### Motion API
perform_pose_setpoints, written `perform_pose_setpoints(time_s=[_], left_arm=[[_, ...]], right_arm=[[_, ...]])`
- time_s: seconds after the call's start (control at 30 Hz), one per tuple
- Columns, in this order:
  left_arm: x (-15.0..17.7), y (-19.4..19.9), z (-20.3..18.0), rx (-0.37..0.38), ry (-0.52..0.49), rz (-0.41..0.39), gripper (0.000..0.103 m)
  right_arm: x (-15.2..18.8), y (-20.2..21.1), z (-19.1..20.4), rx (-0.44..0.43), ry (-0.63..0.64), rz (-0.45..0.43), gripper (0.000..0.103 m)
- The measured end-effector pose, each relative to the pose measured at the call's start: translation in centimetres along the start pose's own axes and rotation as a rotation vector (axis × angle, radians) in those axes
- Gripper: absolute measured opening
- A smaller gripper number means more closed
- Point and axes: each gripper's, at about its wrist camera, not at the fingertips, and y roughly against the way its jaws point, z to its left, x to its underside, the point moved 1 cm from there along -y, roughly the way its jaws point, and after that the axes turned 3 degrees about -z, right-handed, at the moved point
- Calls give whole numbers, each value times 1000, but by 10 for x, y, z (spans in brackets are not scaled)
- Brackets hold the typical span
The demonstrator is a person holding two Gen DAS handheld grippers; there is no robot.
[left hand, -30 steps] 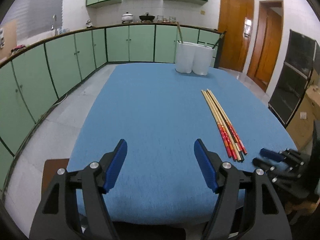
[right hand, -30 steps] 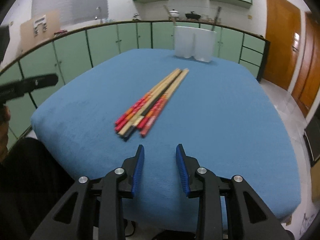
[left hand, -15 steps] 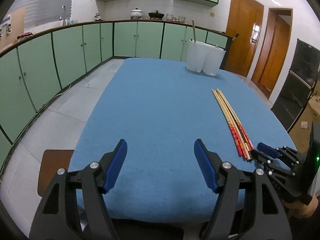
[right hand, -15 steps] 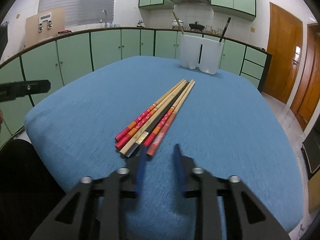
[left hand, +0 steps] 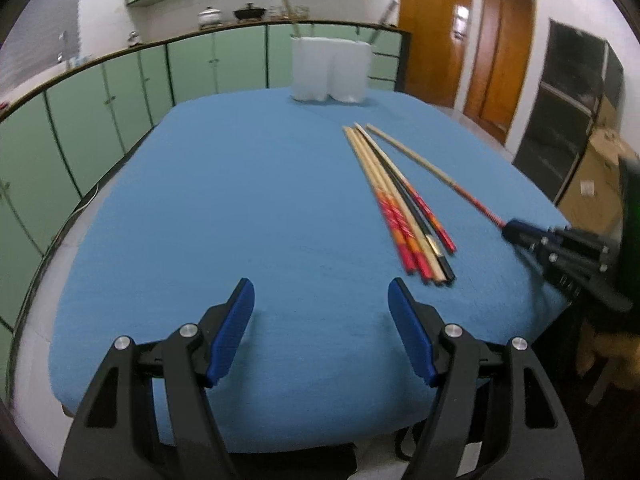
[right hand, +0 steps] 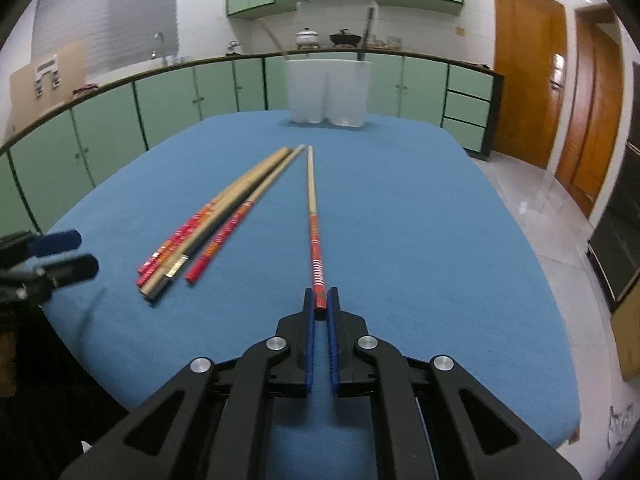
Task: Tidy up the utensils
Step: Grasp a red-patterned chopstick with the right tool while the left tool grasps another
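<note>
My right gripper [right hand: 320,304] is shut on the red-patterned end of one chopstick [right hand: 313,216], which points straight ahead over the blue table [right hand: 420,240]. It also shows in the left wrist view [left hand: 432,170], held by the right gripper [left hand: 510,230]. A bundle of several chopsticks [right hand: 216,220] lies to its left, seen also in the left wrist view [left hand: 396,204]. A white two-compartment holder [right hand: 327,94] stands at the table's far edge with utensils sticking up; it also shows in the left wrist view [left hand: 330,70]. My left gripper [left hand: 320,320] is open and empty above the near table edge.
Green cabinets [left hand: 120,92] curve around behind and to the left of the table. Wooden doors [right hand: 560,92] and a dark cabinet [left hand: 572,108] stand to the right. The left gripper shows at the left of the right wrist view [right hand: 60,256].
My right gripper moved forward to the bundle, shut on one chopstick and pulled it away to the right of the others. The left gripper swung its view toward the chopsticks.
</note>
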Motion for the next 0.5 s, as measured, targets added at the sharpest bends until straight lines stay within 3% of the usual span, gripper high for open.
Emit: perform_pose_setpoints(time_s=[0.17,0.5], left_arm=[[6,-13,-21,-36,-54,24,65],[0,-19,-39,-26,-41,17,64]], right_arm=[[0,2,-6,-8,-26,-2,6],[1,2,-10,-23,-55,-10,6]])
